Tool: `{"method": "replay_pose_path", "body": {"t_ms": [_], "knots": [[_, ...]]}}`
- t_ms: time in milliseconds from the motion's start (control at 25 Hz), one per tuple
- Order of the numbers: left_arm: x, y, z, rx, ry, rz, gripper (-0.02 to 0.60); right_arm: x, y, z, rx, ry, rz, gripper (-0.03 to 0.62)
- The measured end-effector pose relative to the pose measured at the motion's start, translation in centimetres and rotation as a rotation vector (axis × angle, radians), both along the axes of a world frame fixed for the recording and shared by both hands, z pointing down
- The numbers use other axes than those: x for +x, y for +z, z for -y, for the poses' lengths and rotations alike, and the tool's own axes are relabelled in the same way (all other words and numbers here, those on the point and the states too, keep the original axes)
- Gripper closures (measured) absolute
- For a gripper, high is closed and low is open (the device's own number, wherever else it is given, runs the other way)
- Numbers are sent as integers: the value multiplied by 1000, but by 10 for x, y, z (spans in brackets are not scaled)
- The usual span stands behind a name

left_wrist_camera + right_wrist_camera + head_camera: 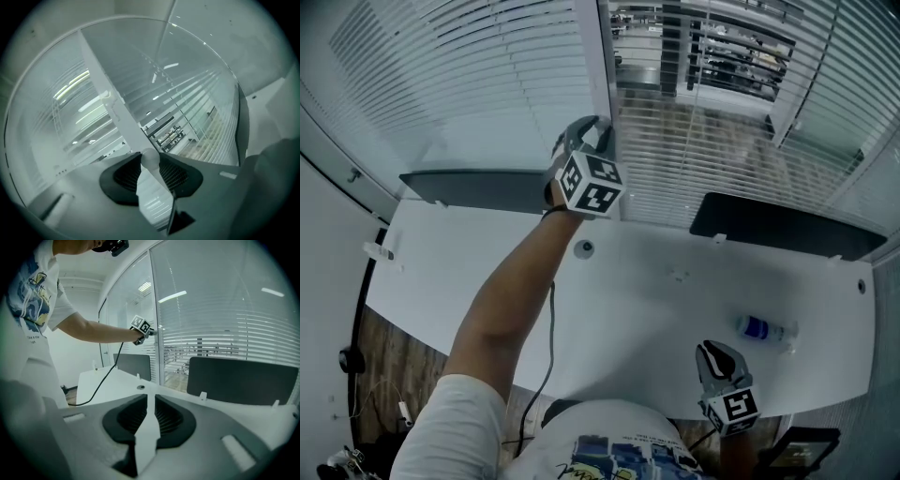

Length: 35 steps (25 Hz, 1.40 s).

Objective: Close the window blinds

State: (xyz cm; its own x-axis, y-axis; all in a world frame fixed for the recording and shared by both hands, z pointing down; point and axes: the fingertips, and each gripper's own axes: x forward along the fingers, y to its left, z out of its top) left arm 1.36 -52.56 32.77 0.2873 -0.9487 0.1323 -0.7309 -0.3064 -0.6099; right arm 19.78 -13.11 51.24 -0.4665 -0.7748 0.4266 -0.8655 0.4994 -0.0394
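White slatted blinds (469,66) hang over the glass on both sides of a white window post (598,66). The slats on the right (722,141) stand apart, and the room beyond shows through them. My left gripper (587,133) is raised against the post, above the desk's far edge. In the left gripper view, my left gripper (150,162) has its jaws closed on a pale round rod, the blind wand (150,158), with the pads touching it on both sides. My right gripper (713,354) hangs low near the desk's front edge. Its jaws (151,401) are together and hold nothing.
A white desk (487,272) runs below the window. Two dark monitors (478,187) (778,225) stand along its far edge. A blue-capped water bottle (764,329) lies at the right, and a round grommet (584,248) sits mid-desk. A black cable (549,328) trails from the left arm.
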Motion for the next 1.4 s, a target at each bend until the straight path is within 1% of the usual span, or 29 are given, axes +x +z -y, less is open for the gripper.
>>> {"method": "replay_pose_path", "body": {"t_ms": [280, 320, 360, 400, 440, 520, 560, 640, 800, 920, 1000, 1040, 1080, 1160, 1240, 1400], "knots": [[-4, -3, -2, -89, -33, -290, 457, 0, 0, -1, 8, 5, 9, 557], [-5, -3, -1, -96, -37, -316, 457, 0, 0, 0, 9, 6, 10, 557], [-6, -4, -1, -99, -39, -326, 457, 0, 1, 0, 8, 7, 11, 557], [-6, -4, -1, -97, -38, -318, 456, 1, 1, -1, 7, 8, 11, 557], [-6, -4, -1, -90, -34, -293, 454, 2, 2, -1, 7, 10, 9, 557], [-5, -4, -2, -64, -20, -215, 449, 4, 3, -2, 9, 13, 7, 557], [-4, -4, -2, -45, -15, -164, 442, 4, 3, -2, 9, 14, 7, 557], [-3, -4, -4, 0, -5, -41, 431, 4, 3, -2, 10, 14, 10, 557], [3, 0, -7, 90, 29, 253, 426, 4, 2, -2, 12, 13, 15, 557], [6, 4, -6, 131, 49, 451, 426, 4, 4, -4, 7, 9, 13, 557], [8, 6, -3, 142, 63, 551, 430, 3, 4, -3, 6, 8, 12, 557], [8, 5, -3, 147, 69, 578, 448, 4, 4, -3, 6, 9, 11, 557], [8, 5, -2, 148, 74, 586, 449, 4, 4, -3, 6, 10, 10, 557], [9, 5, -3, 140, 75, 552, 451, 5, 4, -3, 7, 11, 10, 557], [9, 4, -3, 121, 62, 474, 453, 4, 4, -4, 6, 10, 11, 557], [5, 0, -3, 81, 26, 275, 453, 2, 2, -3, 4, 8, 11, 557]]}}
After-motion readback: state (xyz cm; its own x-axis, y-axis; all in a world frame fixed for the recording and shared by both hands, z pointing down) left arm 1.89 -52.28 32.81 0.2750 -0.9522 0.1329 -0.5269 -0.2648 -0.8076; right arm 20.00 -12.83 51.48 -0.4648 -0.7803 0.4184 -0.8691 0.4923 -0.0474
